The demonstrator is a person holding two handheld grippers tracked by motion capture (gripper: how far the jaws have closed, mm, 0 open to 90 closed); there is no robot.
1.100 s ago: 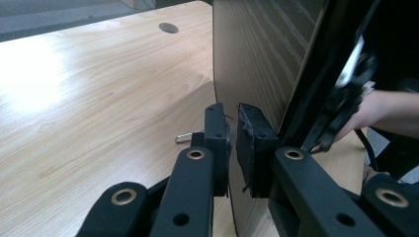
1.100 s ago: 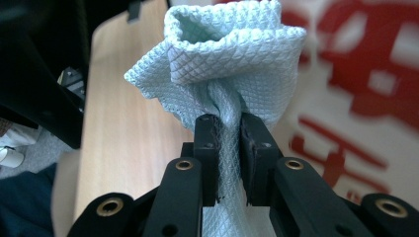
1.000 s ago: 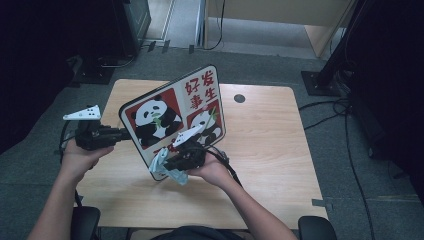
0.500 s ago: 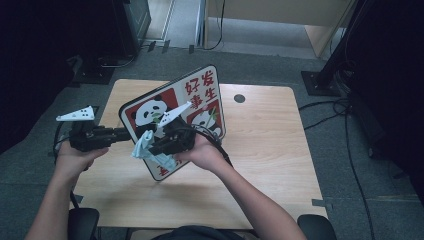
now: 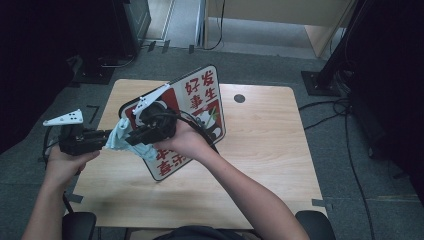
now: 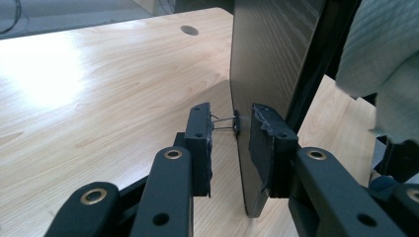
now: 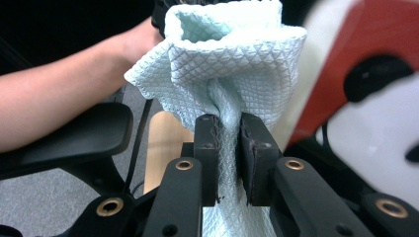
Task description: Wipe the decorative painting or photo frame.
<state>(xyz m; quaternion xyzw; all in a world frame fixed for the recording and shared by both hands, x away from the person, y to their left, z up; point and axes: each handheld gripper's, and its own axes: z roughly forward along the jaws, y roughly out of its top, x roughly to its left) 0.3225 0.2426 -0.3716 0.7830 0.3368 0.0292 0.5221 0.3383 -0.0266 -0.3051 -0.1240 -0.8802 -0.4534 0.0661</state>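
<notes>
Pale blue cloth (image 7: 222,64): pinched in the right gripper (image 7: 229,136), raised against the board's face for wiping.
Panda board (image 5: 200,107): propped tilted above the table's (image 5: 270,150) left half.
Left gripper (image 6: 231,129): jaws just widened, straddling the board's edge; contact unclear.

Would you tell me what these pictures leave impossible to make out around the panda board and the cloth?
- High view: the panda board has its lower left print covered by the cloth and right gripper.
- Left gripper view: whether the left gripper presses the board's edge; a gap shows on one side.
- Right gripper view: the board's picture is blurred, too close.
</notes>
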